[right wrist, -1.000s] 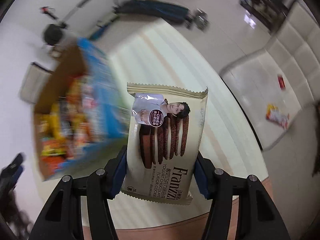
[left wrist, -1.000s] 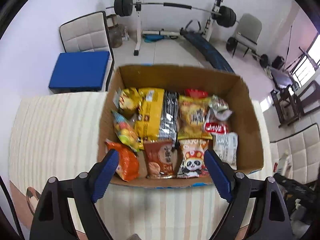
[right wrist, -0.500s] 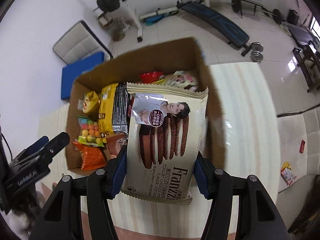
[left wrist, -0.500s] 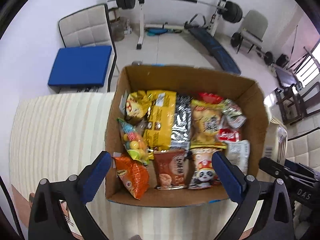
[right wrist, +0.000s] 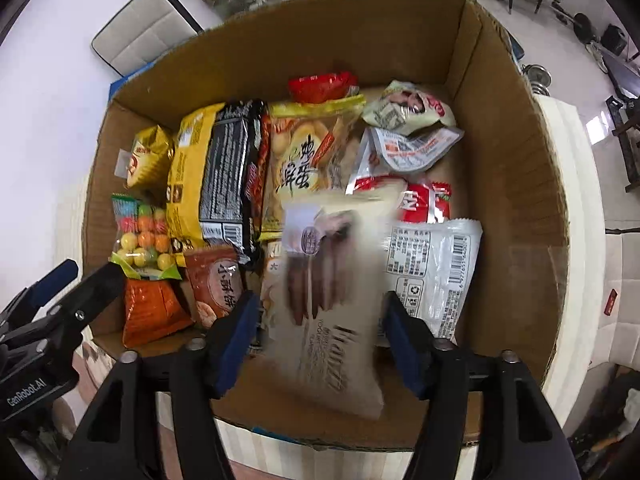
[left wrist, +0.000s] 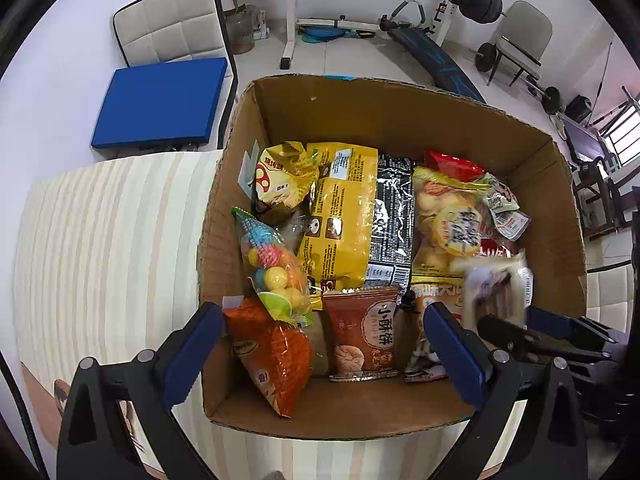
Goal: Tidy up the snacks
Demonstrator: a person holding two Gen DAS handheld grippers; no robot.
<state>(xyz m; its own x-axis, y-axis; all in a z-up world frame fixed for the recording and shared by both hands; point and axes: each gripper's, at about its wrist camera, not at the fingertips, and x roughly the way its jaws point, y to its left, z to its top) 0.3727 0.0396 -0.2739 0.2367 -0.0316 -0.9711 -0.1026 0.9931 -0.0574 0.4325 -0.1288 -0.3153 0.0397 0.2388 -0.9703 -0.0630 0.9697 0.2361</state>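
While the right gripper (right wrist: 316, 334) has just been opening, pads clear of the blurred cookie pack (right wrist: 332, 300) dropping into the near-right of the box (right wrist: 516, 200) | light, crinkly, slippery; pinch its side edges | left gripper (left wrist: 324, 350) spread, empty

The left gripper (left wrist: 324, 354) is showing 2 black plastic arms, each ending in a blue rectangular pad (left wrist: 191, 356) and each carrying silver screws near the pad. The right gripper (right wrist: 320, 338) is showing the same build: black angled arms, blue pads (right wrist: 404, 346), round silver screw heads along the top. Seen from the right wrist camera, the left gripper's black body is bearing white lettering, "GenRobot.AI".
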